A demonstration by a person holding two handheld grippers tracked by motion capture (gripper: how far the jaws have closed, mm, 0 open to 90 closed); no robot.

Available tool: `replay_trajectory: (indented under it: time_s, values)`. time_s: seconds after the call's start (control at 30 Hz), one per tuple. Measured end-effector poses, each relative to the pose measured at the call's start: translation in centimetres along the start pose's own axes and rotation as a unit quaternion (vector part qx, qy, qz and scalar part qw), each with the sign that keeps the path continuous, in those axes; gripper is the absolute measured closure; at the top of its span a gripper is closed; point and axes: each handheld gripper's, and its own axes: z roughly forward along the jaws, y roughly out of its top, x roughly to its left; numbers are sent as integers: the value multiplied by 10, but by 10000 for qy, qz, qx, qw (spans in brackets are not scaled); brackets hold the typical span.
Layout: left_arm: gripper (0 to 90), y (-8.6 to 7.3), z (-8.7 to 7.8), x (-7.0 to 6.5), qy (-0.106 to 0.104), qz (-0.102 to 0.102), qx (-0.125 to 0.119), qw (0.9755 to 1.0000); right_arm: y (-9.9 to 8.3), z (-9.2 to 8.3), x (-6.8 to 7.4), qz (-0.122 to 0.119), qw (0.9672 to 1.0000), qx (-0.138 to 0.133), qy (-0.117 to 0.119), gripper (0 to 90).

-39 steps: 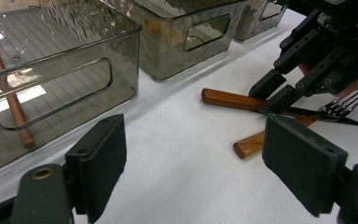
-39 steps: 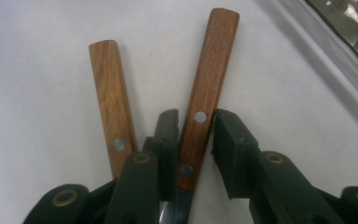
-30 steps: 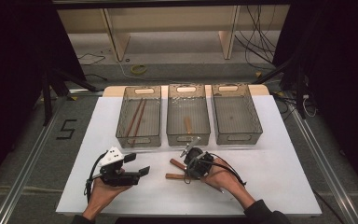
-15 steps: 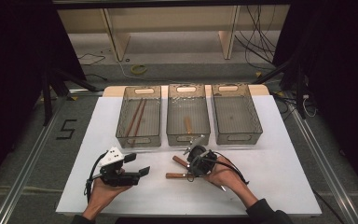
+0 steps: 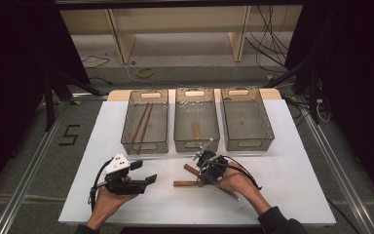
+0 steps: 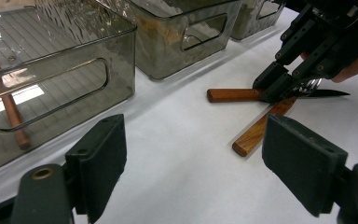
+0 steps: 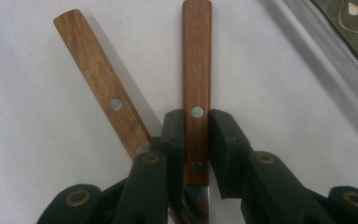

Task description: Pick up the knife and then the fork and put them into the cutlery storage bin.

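In the high view, three clear smoky plastic bins stand in one row on the white table [image 5: 282, 161]. The left bin [image 5: 145, 122] holds two long brown wooden sticks [image 5: 141, 122], lying side by side along the length of the bin. The middle bin [image 5: 196, 119] holds one small wooden-handled piece [image 5: 196, 130]; what it is I cannot tell. The right bin [image 5: 246, 118] shows nothing inside. In front of the middle bin lie two pieces of wooden-handled cutlery, crossed under the right gripper [image 5: 205, 170]. One wooden handle [image 5: 184, 184] lies across the table with its free end to the left, the other handle [image 5: 192, 169] points up and to the left, toward the bins. The left gripper [image 5: 143, 173] rests in the hand near the front edge, well apart from the cutlery.

In the left gripper view, its two black jaws stand wide apart with only white table between them. Farther off, the right gripper [image 6: 279, 86] sits on the crossing place of the two handles, and a metal blade tip [image 6: 328, 93] shows behind it.

In the right gripper view, the jaws are closed on the straight-handled knife [image 7: 196, 93]. Its long axis runs straight away from the gripper, wooden end far, metal part [image 7: 196, 198] near. The second handle [image 7: 100, 79] lies just beside it, spreading away to the left.
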Motion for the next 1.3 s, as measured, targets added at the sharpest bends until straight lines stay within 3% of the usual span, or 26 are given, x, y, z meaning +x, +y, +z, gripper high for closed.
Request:
replay_trajectory:
  time_s: [0.77, 1.07, 1.3]
  values:
    - [216, 0, 0, -1, -6, 5, 3, 10000, 7, 2, 3, -280, 9992, 203, -197, 771]
    - [218, 0, -1, 0, -1, 10, -15, 10000, 7, -2, 2, -157, 9998, 18, -138, 774]
    - [218, 0, 0, 0, -3, 8, -13, 10000, 6, -15, -1, -25, 9987, -486, -177, 774]
